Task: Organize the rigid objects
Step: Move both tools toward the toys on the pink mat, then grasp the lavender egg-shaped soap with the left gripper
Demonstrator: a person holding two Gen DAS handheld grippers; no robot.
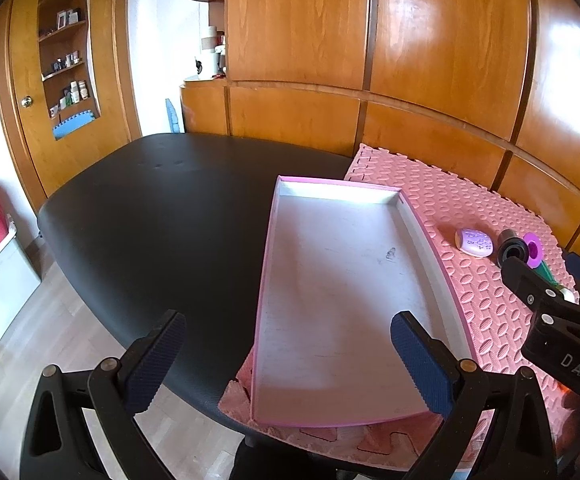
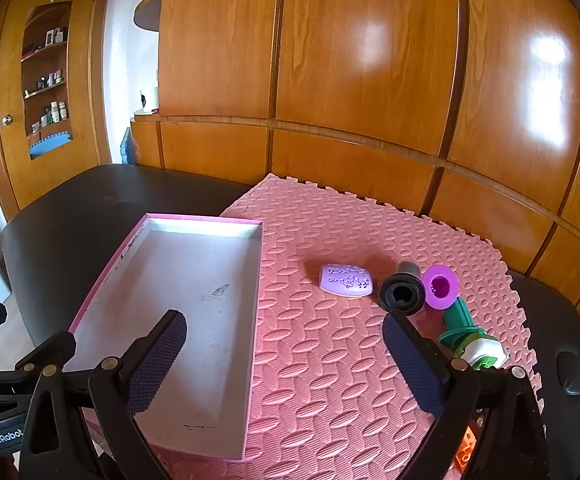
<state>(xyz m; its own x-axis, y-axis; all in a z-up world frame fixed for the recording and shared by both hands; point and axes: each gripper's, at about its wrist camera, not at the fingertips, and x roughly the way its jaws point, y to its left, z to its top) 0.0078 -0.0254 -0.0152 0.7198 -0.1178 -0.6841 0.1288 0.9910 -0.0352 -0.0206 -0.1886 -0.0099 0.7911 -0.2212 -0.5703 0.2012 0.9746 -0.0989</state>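
— Looking past the tray, what is seen around it?
— A pink foam mat (image 2: 329,360) is laid on the dark surface (image 1: 150,220), with wooden cabinet panels (image 2: 369,60) behind. A shallow pink-edged tray (image 2: 178,304) is set partly on the mat, and nothing is seen inside it.
— And the objects?
— A lilac oval piece (image 2: 346,279), a black cylinder (image 2: 402,293) and a purple-capped green item (image 2: 455,312) are lined up on the mat, right of the tray. An orange piece (image 2: 465,450) is glimpsed under the right tool (image 2: 286,360).
— How are the tools held?
— Both are spread wide, nothing gripped. The left tool (image 1: 286,360) is held over the tray's near end; the cylinder is found just beyond the right tool's right finger.
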